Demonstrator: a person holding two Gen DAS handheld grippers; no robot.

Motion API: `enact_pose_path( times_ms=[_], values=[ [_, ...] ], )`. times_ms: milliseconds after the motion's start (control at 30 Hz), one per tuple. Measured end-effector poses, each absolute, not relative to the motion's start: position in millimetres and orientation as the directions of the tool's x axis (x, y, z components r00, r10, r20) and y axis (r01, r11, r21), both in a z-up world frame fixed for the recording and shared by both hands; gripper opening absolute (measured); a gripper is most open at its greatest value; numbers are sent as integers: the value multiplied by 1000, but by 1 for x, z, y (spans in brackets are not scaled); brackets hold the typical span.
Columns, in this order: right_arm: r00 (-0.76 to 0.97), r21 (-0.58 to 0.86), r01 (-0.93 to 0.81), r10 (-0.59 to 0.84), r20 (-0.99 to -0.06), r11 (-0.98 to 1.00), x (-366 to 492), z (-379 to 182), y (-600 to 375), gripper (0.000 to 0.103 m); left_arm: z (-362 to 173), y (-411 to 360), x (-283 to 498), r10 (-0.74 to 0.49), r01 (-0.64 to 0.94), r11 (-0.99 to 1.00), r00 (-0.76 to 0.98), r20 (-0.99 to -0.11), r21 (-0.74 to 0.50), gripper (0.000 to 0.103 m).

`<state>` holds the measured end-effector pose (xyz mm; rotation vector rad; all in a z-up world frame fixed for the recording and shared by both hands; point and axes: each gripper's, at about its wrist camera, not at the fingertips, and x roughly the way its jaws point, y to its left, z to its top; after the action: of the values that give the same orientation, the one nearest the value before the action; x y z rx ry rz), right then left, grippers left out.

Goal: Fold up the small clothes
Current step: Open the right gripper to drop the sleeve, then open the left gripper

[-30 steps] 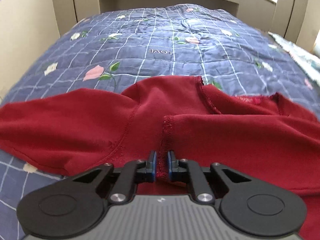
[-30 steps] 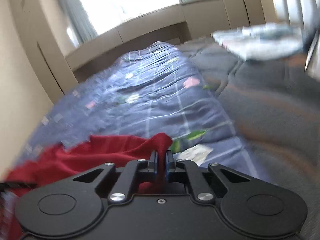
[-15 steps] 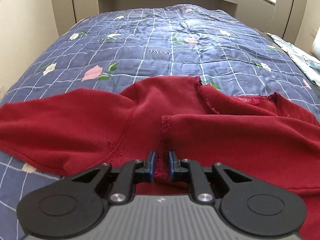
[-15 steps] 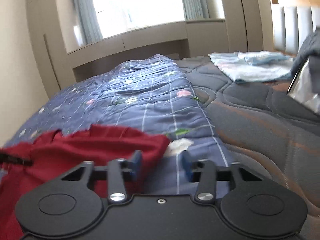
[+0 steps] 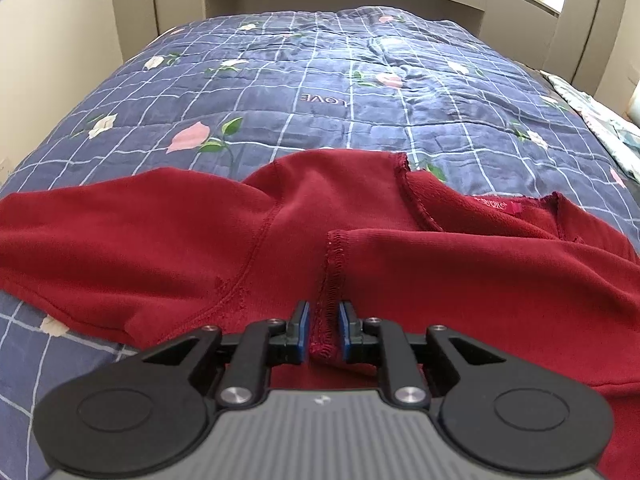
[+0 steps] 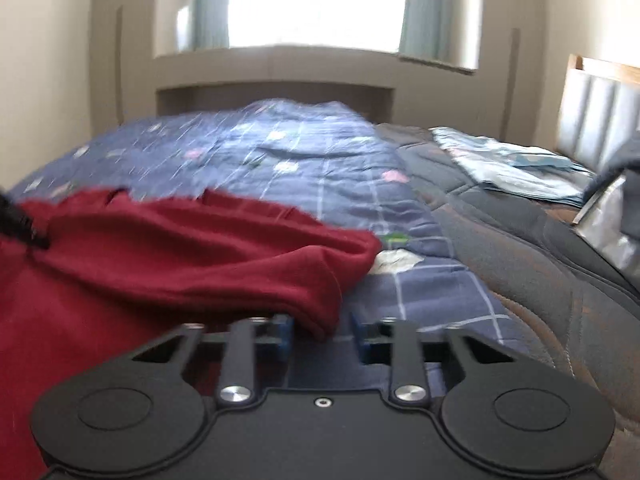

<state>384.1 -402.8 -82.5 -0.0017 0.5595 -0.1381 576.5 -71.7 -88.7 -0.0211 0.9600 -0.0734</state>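
The red garment (image 5: 460,280) lay spread across the blue floral quilt (image 5: 320,80) on the bed. It looked soft, light and limp, a knit that would sag and drag, not hold a crease, so I judged its stitched hems and seams the best places to take hold. My left gripper (image 5: 323,334) had its fingers nearly together around a stitched hem edge that ran straight between them; whether they pinched it firmly I could not quite tell. My right gripper (image 6: 322,334) had its fingers apart and held nothing. In that blurred view a folded corner of the garment (image 6: 200,256) drooped just beside the left-hand finger (image 6: 283,334), possibly brushing it.
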Motion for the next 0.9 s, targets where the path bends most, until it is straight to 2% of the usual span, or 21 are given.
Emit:
enact_pose_path(
  times_ms=[100, 233, 267, 333, 367, 433, 500, 600, 633, 733, 833, 867, 900],
  values=[
    [833, -104, 179, -206, -513, 978, 375, -80, -396, 10, -90, -71, 579, -61, 41, 998, 561, -825, -46, 19],
    [777, -73, 210, -212, -593, 975, 371, -96, -405, 4, -91, -77, 581, -32, 30, 999, 562, -827, -18, 20],
    [783, -49, 198, -188, -593, 979, 370, -96, -408, 6, -91, -77, 580, -31, 31, 999, 565, -824, -17, 20],
    [803, -63, 182, -186, -567, 981, 366, -86, -408, 16, -90, -76, 579, -46, 38, 999, 570, -820, -30, 20],
    [810, -88, 171, -190, -554, 981, 364, -80, -407, 24, -88, -75, 579, -54, 37, 999, 571, -819, -40, 23],
    [823, -100, 178, -204, -530, 979, 359, -67, -407, 31, -83, -69, 574, -86, 35, 996, 578, -812, -80, 43],
    [836, -65, 191, -197, -513, 979, 357, -56, -410, 43, -78, -67, 568, -98, 34, 995, 593, -799, -97, 55],
    [850, 85, 218, -146, -506, 972, 364, -44, -426, 54, -72, -70, 564, -86, 43, 996, 594, -800, -76, 56],
    [842, 147, 218, -110, -529, 965, 371, -44, -432, 55, -72, -71, 563, -86, 49, 996, 591, -802, -70, 58],
    [814, 321, 236, -6, -581, 917, 397, -59, -451, 53, -74, -75, 562, -70, 46, 997, 577, -814, -54, 60],
    [790, 464, 309, 47, -611, 830, 417, -75, -469, 44, -80, -75, 561, -73, 43, 997, 558, -826, -59, 61],
    [785, 508, 329, 68, -616, 796, 420, -79, -474, 36, -82, -74, 559, -71, 42, 998, 557, -828, -57, 61],
    [784, 552, 338, 96, -613, 762, 422, -82, -479, 17, -84, -75, 558, -67, 44, 998, 557, -828, -51, 62]
  ],
)
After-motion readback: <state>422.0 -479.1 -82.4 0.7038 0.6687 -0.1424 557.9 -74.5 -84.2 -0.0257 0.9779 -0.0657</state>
